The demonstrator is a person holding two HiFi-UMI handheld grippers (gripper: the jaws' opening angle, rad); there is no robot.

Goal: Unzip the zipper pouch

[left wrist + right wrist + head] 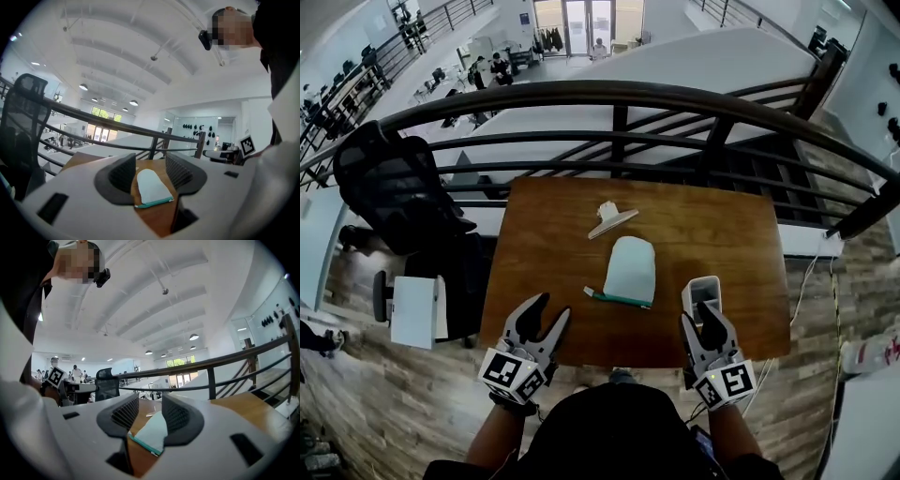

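A pale mint zipper pouch [631, 269] with a teal zipper strip along its near edge lies flat in the middle of the brown table [722, 234]. My left gripper [544, 315] hovers over the table's near left edge, jaws open and empty, and in its own view the pouch [149, 186] lies ahead between the jaws. My right gripper [710, 312] is at the near right, jaws open with nothing between them. In the right gripper view the pouch [151, 432] lies ahead, untouched.
A white clip-like object [610, 219] lies beyond the pouch. A small white box [703, 292] stands by my right gripper. A dark railing [619, 103] runs behind the table, and a black office chair [398, 192] stands to the left.
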